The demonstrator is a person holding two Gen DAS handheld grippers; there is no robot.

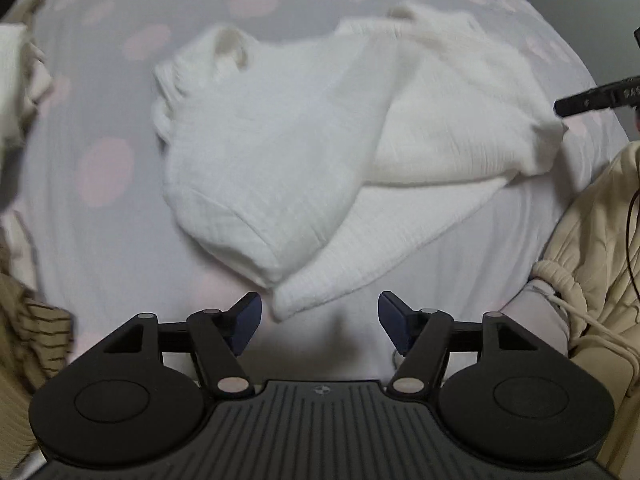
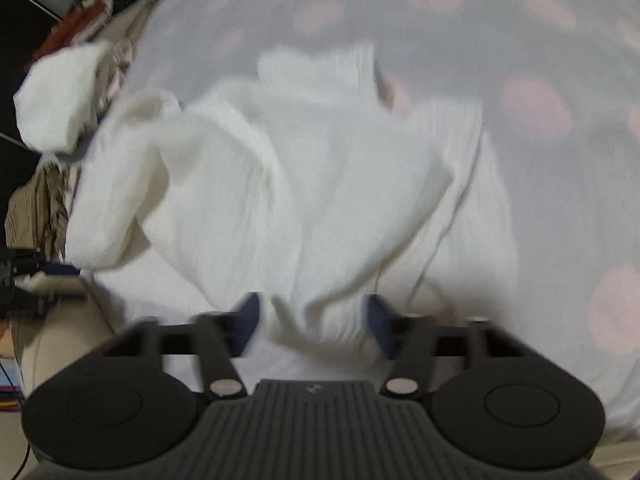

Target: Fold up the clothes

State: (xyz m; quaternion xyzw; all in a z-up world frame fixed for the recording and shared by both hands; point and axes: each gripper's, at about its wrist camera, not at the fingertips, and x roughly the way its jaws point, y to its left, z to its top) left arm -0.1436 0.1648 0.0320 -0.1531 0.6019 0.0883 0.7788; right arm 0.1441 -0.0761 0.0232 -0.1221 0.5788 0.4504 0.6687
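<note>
Left hand-held gripper (image 1: 320,322): jaws apart, empty, shirt hem at 12 o'clock.
Right hand-held gripper (image 2: 312,320): jaws apart, fabric bunched between.
White shirt (image 1: 280,152): on dotted sheet (image 1: 100,208).

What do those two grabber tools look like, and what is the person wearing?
Each tool is black: the left gripper and right gripper have a ribbed grey-black body, two round discs, silver pivot pins and dark blue fingertip pads. The person wears a cream garment with a drawstring.
</note>
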